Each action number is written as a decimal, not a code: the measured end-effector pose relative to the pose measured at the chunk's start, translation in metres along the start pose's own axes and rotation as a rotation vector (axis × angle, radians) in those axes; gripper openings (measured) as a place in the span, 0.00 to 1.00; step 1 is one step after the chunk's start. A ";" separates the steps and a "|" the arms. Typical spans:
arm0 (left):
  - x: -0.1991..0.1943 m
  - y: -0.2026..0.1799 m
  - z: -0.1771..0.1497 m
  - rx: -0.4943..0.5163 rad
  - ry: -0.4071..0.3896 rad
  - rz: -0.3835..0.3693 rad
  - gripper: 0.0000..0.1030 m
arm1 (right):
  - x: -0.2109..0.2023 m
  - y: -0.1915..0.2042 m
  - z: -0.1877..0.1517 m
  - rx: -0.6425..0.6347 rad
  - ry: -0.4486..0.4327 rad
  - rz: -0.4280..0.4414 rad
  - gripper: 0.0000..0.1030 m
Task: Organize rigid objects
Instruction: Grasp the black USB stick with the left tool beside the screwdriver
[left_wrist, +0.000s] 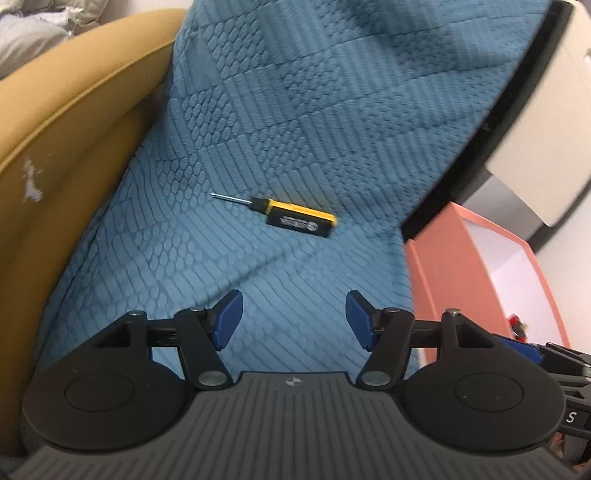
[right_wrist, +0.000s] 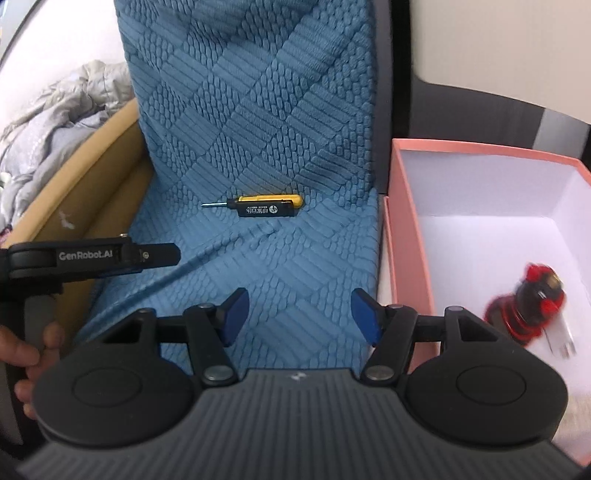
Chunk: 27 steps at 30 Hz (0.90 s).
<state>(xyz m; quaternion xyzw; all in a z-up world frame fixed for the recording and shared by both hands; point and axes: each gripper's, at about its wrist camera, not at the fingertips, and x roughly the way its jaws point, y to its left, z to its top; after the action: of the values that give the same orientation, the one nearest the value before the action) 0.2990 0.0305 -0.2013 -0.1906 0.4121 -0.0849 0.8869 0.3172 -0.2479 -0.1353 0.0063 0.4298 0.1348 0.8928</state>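
Left gripper (left_wrist: 293, 319): fingers (left_wrist: 229, 317) parted about halfway, nothing between them, hanging over the blue cover (left_wrist: 295, 129) on the near side of the screwdriver (left_wrist: 295, 216).

Right gripper (right_wrist: 297, 315): fingers (right_wrist: 365, 317) likewise about half open, empty, also over the cover, nearer than the screwdriver.

A hand (right_wrist: 33, 354) shows at the left edge of the right wrist view, wrapped round the left gripper's handle; that gripper reaches in from the left, short of the screwdriver.

Screwdriver: black and yellow handle, short shaft, lying flat on the cover's seat part, just before the cover rises into the upright back. Tip points left in both views. Well apart from both grippers.

Pink box (right_wrist: 406, 236): open, white inside, to the right of the screwdriver, beside the cover's edge. A red and black object (right_wrist: 532, 302) lies in it, blurred; cannot tell what it is.

Left of the screwdriver: tan armrest (left_wrist: 74, 129) along the cover's edge. Beyond that, crumpled grey cloth (right_wrist: 62, 110).
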 end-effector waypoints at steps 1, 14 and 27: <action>0.008 0.005 0.003 -0.003 0.001 0.003 0.66 | 0.008 0.000 0.003 -0.008 0.003 0.000 0.62; 0.078 0.044 0.039 0.000 0.005 0.020 0.68 | 0.101 0.001 0.040 -0.108 0.023 0.041 0.62; 0.117 0.049 0.076 0.023 0.014 0.035 0.69 | 0.157 0.000 0.072 -0.172 0.032 0.079 0.62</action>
<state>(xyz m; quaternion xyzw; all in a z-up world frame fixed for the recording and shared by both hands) 0.4320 0.0595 -0.2588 -0.1726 0.4207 -0.0754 0.8874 0.4657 -0.2021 -0.2107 -0.0557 0.4301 0.2067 0.8771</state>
